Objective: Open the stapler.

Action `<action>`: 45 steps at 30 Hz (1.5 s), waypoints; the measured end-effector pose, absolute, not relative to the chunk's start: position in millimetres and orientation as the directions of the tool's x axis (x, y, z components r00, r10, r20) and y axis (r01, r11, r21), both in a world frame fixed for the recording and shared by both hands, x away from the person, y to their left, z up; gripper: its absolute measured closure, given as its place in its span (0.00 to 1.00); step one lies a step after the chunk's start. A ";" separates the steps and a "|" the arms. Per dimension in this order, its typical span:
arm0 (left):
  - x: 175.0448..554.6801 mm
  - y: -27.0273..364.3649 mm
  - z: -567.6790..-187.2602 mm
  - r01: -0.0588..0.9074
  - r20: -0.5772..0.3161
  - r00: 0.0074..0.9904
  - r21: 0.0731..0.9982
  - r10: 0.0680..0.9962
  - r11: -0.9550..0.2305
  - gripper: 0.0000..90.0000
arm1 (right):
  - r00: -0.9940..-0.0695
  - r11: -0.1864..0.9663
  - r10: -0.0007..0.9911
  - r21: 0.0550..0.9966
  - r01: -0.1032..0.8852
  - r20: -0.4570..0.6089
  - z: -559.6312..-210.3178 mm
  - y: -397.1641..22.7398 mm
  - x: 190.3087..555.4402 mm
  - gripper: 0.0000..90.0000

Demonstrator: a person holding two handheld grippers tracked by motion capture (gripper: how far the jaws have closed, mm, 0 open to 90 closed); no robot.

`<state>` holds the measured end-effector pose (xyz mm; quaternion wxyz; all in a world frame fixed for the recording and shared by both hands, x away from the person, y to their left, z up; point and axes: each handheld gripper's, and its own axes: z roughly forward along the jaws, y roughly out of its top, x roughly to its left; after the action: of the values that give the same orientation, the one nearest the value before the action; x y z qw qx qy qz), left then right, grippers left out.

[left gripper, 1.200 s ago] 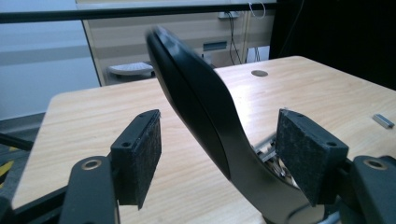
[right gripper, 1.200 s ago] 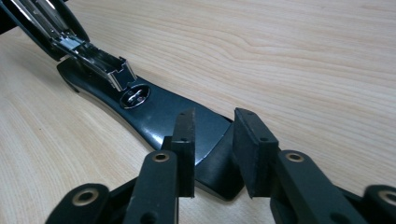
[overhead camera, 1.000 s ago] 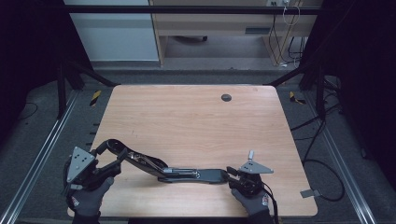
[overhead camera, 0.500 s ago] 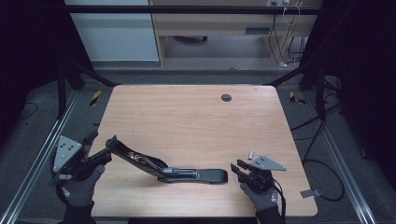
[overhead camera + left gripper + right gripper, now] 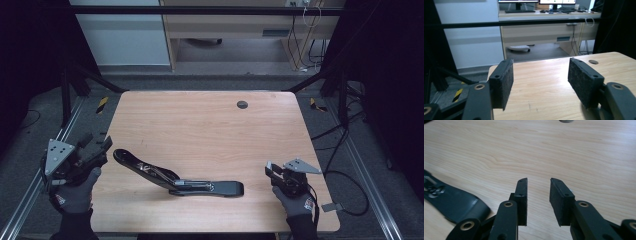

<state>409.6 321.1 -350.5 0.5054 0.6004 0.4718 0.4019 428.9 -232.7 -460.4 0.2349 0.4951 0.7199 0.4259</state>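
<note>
While opened flat, black stapler [image 5: 180, 179], unlabelled; both grippers apart, closing

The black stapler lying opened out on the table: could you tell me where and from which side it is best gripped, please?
Probably by the raised arm of the stapler, which slopes up toward the table's left edge. That end stands clear of the wood, so the open left gripper, just beside it, could close across its narrow width from the left. The flat base lies flush, leaving little to pinch.

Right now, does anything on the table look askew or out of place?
Yes: the black stapler lies swung open on the table, base flat, its top arm angled up toward the left tool. Nothing looks spilled or broken.
</note>
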 end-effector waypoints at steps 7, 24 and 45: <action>416.3 332.1 -371.2 0.199 0.000 0.184 0.979 0.983 -0.037 0.48 | -0.364 0.135 0.927 0.825 0.549 0.091 -469.1 -242.2 435.7 0.75; 419.1 326.1 -442.1 0.368 0.044 0.190 0.923 0.981 -0.112 0.61 | -0.327 0.131 0.942 0.807 0.576 0.080 -471.4 -245.2 446.9 0.73; 415.3 307.2 -482.6 0.472 0.027 0.233 0.871 0.972 -0.137 0.57 | -0.274 0.163 0.961 0.728 0.666 0.035 -469.1 -228.4 482.0 0.74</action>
<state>415.3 307.2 -482.6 0.3892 0.6821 0.5291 0.3214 482.0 -228.4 -469.1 0.2265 0.5585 0.7282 0.3264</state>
